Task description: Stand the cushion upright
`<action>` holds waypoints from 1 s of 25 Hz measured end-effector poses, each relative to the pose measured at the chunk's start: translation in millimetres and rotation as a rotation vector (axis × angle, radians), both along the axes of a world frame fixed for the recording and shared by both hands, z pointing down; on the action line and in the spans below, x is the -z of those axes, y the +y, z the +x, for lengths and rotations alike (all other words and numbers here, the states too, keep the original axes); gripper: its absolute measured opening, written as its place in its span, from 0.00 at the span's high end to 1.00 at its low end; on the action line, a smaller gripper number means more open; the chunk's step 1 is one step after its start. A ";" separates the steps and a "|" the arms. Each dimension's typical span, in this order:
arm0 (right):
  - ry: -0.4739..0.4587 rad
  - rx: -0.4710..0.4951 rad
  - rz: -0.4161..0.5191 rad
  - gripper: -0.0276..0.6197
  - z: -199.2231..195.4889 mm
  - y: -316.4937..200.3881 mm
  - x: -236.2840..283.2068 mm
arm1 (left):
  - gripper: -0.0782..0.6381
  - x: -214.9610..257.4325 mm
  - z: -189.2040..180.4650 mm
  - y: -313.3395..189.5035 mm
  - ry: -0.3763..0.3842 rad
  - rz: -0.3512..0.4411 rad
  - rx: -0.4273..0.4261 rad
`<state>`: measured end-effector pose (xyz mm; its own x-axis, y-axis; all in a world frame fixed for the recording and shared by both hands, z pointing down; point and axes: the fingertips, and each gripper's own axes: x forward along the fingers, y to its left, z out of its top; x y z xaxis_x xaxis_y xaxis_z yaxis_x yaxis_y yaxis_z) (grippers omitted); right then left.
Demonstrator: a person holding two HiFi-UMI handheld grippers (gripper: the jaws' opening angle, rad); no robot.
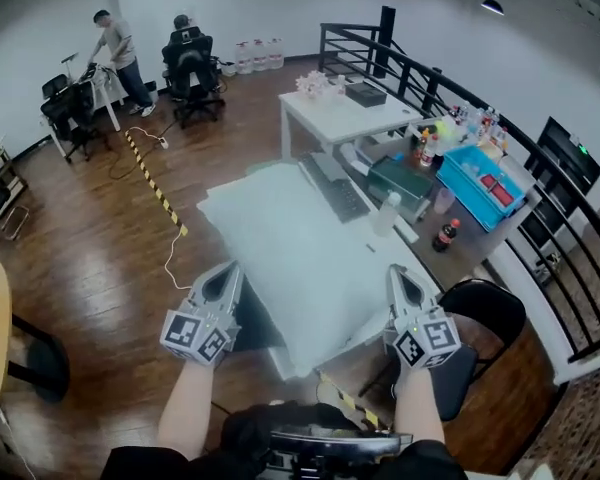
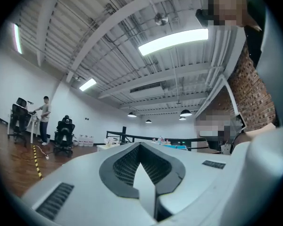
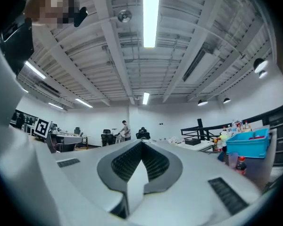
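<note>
The cushion point(image 1: 305, 253) lies flat along the counter point(image 1: 412, 236), and its near end seems to overhang at 6 o'clock. The left tool point(image 1: 223, 286) at 8 o'clock and the right tool point(image 1: 404, 288) at 4 o'clock flank it, both clenched on nothing. I'd squeeze in evenly from both sides and tip it up, minding the keyboard point(image 1: 335, 190) at 12 and the bottle point(image 1: 386, 214) at 2. Open floor point(image 1: 100, 248) lies at 9 o'clock.

Soft matt pale cloth cushion point(image 1: 300, 258) over a glossy brown wood floor point(image 1: 100, 238)
</note>
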<state>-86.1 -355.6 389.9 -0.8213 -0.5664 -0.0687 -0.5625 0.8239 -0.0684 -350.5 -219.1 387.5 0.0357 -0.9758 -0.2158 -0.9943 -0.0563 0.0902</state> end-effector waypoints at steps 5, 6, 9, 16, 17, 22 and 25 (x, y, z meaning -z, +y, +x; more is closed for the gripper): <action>-0.012 0.171 0.005 0.95 -44.1 -48.2 4.7 | 0.89 -1.3 -26.8 -1.8 0.043 -0.004 0.156; -0.012 0.194 0.017 0.95 -49.8 -56.9 9.1 | 0.89 -0.5 -30.1 0.1 0.050 -0.001 0.185; -0.033 0.248 0.031 0.95 -64.4 -84.8 17.0 | 0.89 7.2 -40.2 7.4 0.058 0.016 0.269; -0.006 0.422 0.005 0.95 -103.5 -106.8 2.2 | 0.89 4.1 -45.0 29.8 0.062 -0.004 0.464; 0.004 0.441 0.002 0.95 -105.9 -108.4 -0.9 | 0.89 1.0 -42.8 30.1 0.072 -0.010 0.479; 0.088 0.489 -0.027 0.95 -116.0 -125.3 -22.4 | 0.89 -15.9 -27.1 16.2 0.099 -0.052 0.483; 0.168 0.502 -0.034 0.95 -124.5 -130.3 -41.3 | 0.89 -25.2 -28.6 6.4 0.128 -0.069 0.480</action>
<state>-210.5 -485.9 431.2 -0.9901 -0.0999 0.0986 -0.1045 0.9936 -0.0422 -379.2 -212.7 412.7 -0.4431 -0.8879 -0.1238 -0.8874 0.4149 0.2008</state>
